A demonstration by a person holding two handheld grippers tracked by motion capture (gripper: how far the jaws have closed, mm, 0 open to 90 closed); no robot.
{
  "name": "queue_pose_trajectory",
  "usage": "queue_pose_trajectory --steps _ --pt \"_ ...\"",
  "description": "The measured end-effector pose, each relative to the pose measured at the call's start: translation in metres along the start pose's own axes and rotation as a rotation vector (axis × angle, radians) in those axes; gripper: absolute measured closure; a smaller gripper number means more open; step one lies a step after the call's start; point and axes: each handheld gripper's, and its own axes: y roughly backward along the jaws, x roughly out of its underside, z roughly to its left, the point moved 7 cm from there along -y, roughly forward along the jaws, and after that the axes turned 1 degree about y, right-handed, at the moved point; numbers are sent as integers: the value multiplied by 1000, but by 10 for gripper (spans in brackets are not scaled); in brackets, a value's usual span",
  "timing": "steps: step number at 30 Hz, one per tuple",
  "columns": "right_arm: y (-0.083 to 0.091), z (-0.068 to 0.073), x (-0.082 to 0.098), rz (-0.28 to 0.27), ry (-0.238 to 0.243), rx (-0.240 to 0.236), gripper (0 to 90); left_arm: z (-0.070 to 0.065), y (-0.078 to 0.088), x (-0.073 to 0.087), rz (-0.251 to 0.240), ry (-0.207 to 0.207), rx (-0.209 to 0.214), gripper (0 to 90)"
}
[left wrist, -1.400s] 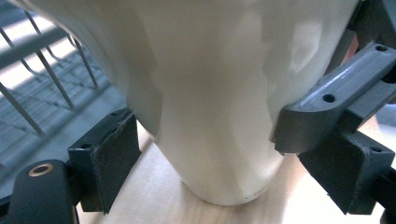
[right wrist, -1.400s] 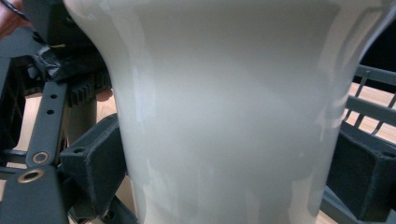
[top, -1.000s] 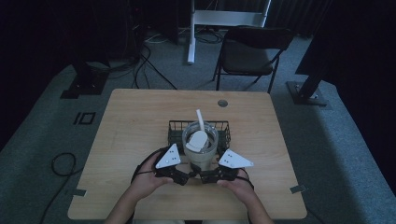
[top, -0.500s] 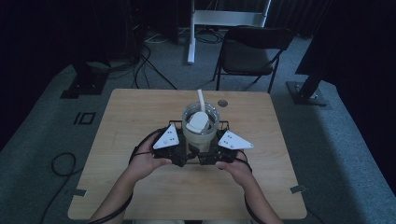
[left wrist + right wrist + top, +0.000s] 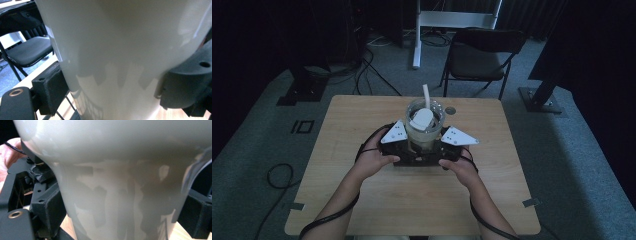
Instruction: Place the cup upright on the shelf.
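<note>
Both clamped on the white cup [image 5: 425, 131] from opposite sides: left tool [image 5: 406, 148] and right tool [image 5: 443, 149], pads pressed against its wall, jaws spread to its width; cup upright, raised above the desk [image 5: 362, 200], straw [image 5: 426, 94] standing inside

We see a dim room with a grey carpeted floor [image 5: 572, 165] around a light wooden desk [image 5: 362, 195]. Beyond the desk's far edge stands a black folding chair [image 5: 479, 57], and farther back the white base of a stand [image 5: 452, 20]. Off the desk's far left corner, black cables [image 5: 362, 67] trail across the carpet; another cable loops [image 5: 279, 175] by its left side. Off the far right corner sits a dark metal foot plate [image 5: 542, 102]. The background beyond is nearly black.
</note>
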Motion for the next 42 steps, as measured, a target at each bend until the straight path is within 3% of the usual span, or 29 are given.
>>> queue_pose_trajectory --steps 11,20,26,39,42 --pt "-8 -31 -3 23 -9 49 91 21 -24 -8 1 29 -1 113" --pt "-16 -50 15 55 -40 69 92 33 -43 6 30 55 8 113" --pt "-19 -53 21 74 -48 72 92 35 -45 12 32 78 9 113" --pt "-21 -52 35 95 -108 68 94 32 -47 25 122 90 7 111" --pt "-23 -51 41 118 -107 69 95 32 -48 33 137 83 -18 110"
